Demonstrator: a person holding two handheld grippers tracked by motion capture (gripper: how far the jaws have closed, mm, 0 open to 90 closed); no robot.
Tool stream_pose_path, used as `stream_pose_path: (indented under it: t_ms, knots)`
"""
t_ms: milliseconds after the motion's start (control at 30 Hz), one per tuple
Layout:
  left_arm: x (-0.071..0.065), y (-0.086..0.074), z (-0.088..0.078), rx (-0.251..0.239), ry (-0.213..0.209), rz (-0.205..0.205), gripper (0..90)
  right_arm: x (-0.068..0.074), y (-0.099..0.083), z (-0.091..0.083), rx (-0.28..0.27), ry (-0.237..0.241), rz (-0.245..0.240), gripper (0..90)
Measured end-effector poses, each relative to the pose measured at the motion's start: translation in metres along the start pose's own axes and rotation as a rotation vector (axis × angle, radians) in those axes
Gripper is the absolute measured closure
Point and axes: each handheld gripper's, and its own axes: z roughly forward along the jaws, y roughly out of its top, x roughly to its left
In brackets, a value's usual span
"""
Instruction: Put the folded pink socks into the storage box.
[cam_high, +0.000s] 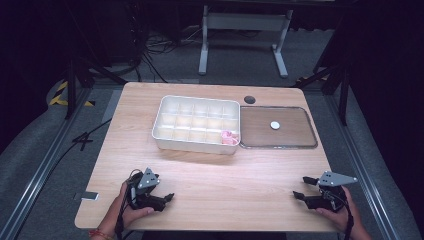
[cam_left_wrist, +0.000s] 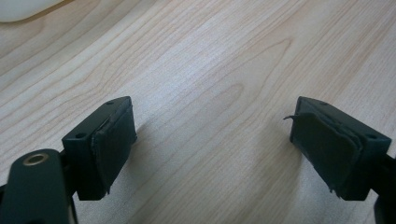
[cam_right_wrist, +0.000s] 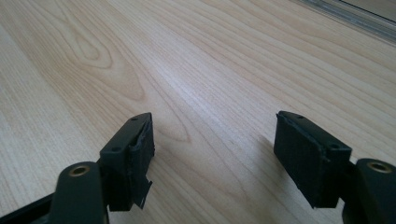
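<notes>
My left gripper (cam_high: 165, 192) rests low on the wooden table (cam_high: 215, 180) near its front left, held by a hand. Its jaws stand open over bare wood in the left gripper view (cam_left_wrist: 212, 140). My right gripper (cam_high: 302, 188) sits near the front right edge, also held by a hand, pointing left. Its jaws are wide apart with nothing between them in the right gripper view (cam_right_wrist: 212, 147). A white compartment tray (cam_high: 196, 124) stands at mid-table, with a pink thing (cam_high: 229, 137) in its near right cell. Beside it lies a clear lid (cam_high: 278, 127) with a small white disc (cam_high: 275, 125) on it.
A dark round hole (cam_high: 249, 99) sits in the table behind the lid. A corner of the white tray (cam_left_wrist: 23, 9) shows at the top left of the left gripper view. The lid's edge (cam_right_wrist: 355, 16) crosses the top right of the right gripper view. Cables and a stand lie on the floor beyond.
</notes>
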Motion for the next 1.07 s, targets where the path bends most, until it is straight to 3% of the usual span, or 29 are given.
stream_pose_path:
  t_ms: [1067]
  knots:
    - [0.0006, 0.0003, -0.0001, 0.003, 0.002, 0.007, 14.2, 0.0005, 0.0001, 0.0004, 0.003, -0.016, 0.011, 26.2]
